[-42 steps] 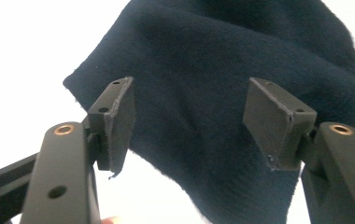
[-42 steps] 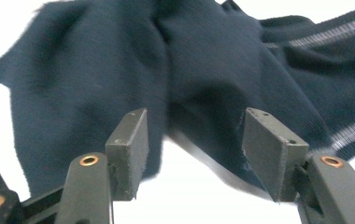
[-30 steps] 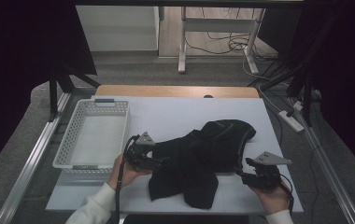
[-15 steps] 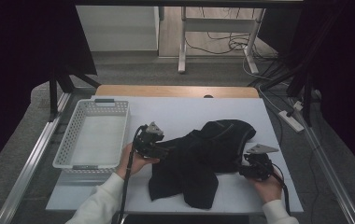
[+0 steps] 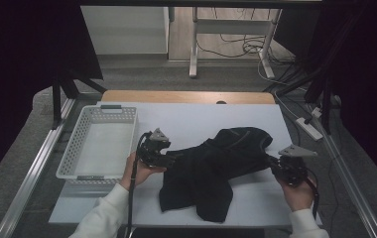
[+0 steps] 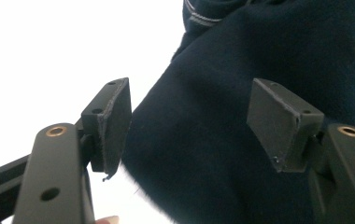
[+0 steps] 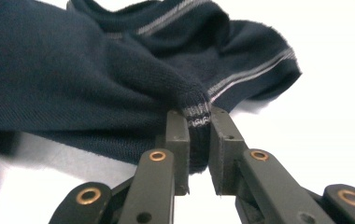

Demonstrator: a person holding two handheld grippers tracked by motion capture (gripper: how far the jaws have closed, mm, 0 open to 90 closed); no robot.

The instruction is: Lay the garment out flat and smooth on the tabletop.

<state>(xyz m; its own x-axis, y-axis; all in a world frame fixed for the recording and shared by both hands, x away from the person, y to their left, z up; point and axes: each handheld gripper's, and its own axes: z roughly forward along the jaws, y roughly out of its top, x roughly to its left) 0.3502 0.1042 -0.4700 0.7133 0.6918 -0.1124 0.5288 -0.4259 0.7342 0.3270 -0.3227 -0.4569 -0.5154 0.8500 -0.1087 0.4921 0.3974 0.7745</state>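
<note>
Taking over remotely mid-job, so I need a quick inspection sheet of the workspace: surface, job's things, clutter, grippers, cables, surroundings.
Surface: white table, wooden strip along its far edge.
Job's things: dark garment with striped trim, crumpled mid-table.
Clutter: white perforated basket at left; nothing seen inside.
Grippers: right gripper has just been closing and is now shut on the garment's striped edge; left gripper open, jaws astride the fabric, not pressing.
Cables: one trails from each gripper; more lie on the floor beyond.
Surroundings: dark curtains, desk legs, power strip at right.
</note>
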